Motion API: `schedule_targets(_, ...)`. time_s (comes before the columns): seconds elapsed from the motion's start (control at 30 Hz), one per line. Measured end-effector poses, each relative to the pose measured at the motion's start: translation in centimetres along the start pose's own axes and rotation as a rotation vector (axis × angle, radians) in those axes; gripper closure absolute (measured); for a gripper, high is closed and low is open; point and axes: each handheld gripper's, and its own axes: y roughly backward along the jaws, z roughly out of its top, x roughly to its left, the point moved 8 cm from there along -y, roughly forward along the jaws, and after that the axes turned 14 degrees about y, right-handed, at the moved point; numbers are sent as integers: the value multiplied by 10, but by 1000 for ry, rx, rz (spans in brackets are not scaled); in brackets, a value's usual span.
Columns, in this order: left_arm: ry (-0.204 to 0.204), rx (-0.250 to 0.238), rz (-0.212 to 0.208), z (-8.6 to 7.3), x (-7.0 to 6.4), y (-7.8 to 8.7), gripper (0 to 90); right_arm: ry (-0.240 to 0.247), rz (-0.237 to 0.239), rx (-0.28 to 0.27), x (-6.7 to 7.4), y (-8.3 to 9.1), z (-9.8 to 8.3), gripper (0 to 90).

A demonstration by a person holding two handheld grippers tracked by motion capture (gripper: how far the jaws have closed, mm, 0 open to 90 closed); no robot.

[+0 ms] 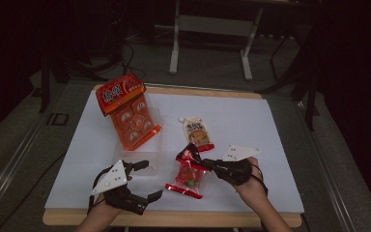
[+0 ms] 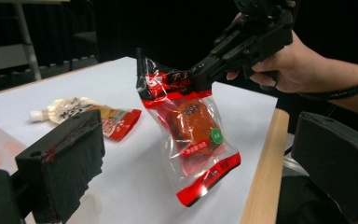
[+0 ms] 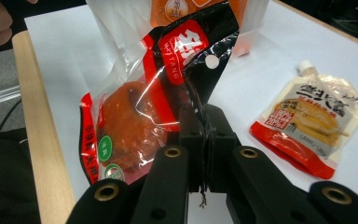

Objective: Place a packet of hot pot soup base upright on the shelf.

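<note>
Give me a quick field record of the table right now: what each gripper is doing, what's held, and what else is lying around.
right gripper: shut on the top edge of the snack packet
snack packet: clear with red and black print, hanging tilted, lower end near the table's front edge
left gripper: open, holding nothing
spout pouch: flat on the white sheet, behind the packet
orange box: back left, tilted
</note>
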Motion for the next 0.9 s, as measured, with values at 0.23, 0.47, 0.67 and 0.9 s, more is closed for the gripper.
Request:
schedule_targets(0.23,16,57,6,17,-5,-10,50,27,-12,-11,4,13,7,882)
schedule_targets(0.47,-22,132,-25,23,-10,-31,90,57,-7,-9,12,18,9,882)
schedule_targets(0.67,-21,163,-10,28,-5,-50,153,75,0,-10,18,18,11,882)
schedule_targets(0.9,-14,164,-18,40,3,-62,342,85,6,-26,23,19,14,882)
